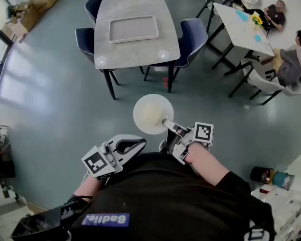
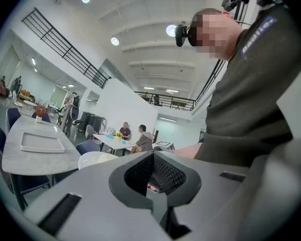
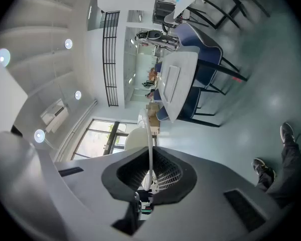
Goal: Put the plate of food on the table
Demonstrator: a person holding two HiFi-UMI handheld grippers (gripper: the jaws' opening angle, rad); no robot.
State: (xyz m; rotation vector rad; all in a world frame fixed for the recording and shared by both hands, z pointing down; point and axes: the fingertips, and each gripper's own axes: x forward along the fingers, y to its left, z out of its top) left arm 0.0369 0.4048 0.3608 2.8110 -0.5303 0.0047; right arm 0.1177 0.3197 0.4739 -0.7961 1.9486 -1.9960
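Note:
A round white plate [image 1: 151, 113] with a pale heap of food hangs over the grey floor, a little short of the marble table [image 1: 135, 49]. My right gripper [image 1: 167, 124] is shut on the plate's near right rim. In the right gripper view the plate [image 3: 134, 137] shows edge-on as a thin white line running between the pads. My left gripper [image 1: 140, 143] sits close to my body, left of and below the plate, shut with nothing in it. In the left gripper view its fingertips [image 2: 153, 155] meet, and the plate [image 2: 97, 159] shows beyond them.
An empty grey tray [image 1: 133, 29] lies on the marble table, with blue chairs [image 1: 193, 36] round it. At the right, two seated people are at a second white table [image 1: 241, 26]. Cardboard boxes [image 1: 37, 4] lie at the far left. Small containers [image 1: 271, 176] stand at the near right.

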